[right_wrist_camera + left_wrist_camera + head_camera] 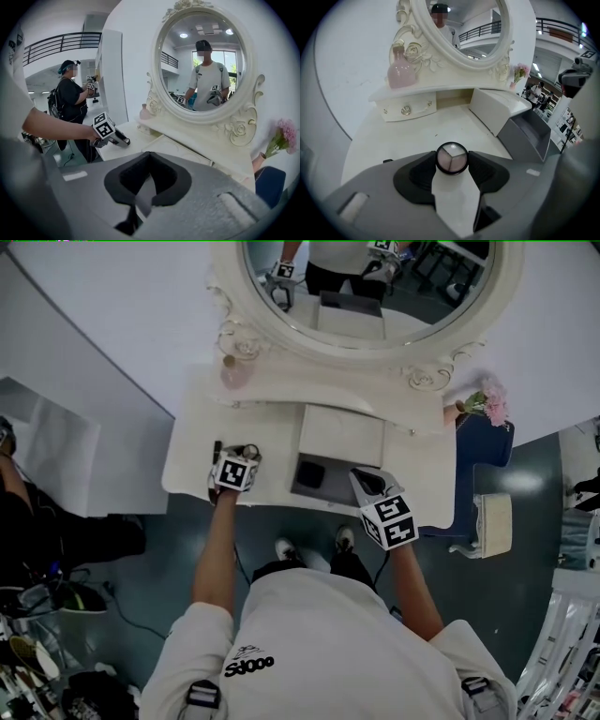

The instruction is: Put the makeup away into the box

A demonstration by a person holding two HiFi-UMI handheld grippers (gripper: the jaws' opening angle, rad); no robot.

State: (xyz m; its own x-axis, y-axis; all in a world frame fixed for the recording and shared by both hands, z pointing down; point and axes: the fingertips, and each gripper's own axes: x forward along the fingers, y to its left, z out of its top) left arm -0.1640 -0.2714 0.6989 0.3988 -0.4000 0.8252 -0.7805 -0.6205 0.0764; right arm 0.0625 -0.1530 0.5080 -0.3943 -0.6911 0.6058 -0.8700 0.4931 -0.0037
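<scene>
Judging by how the round eyeshadow compact (451,158) is caught only at the very tips of the left gripper (242,457), whose pads are pressed against its two sides, a slip is the likeliest fault. The case is smooth and circular, so it could be squeezed out forward or tilted if it is lifted quickly. Whether it is raised off the white vanity top (440,126) or resting on it cannot be told. It is held near the top's left front, well apart from the box (323,486), so it must be carried to the right. It could be knocked against the box's near wall or the raised white lid (342,435) if it is brought in low. The right gripper (364,482), its jaws closed together on nothing, is held over the box's right front corner, where the path could be crowded.

The box is open, and one dark item (309,472) is seen in the left of its grey tray. What it is cannot be made out, and the rest of the tray looks bare. A slim dark item (217,448) is seen lying just beside the left gripper. A pink bottle (400,72) is stood on the shelf under the mirror (204,61). The small drawer (407,110) below it is closed, so its contents are hidden
</scene>
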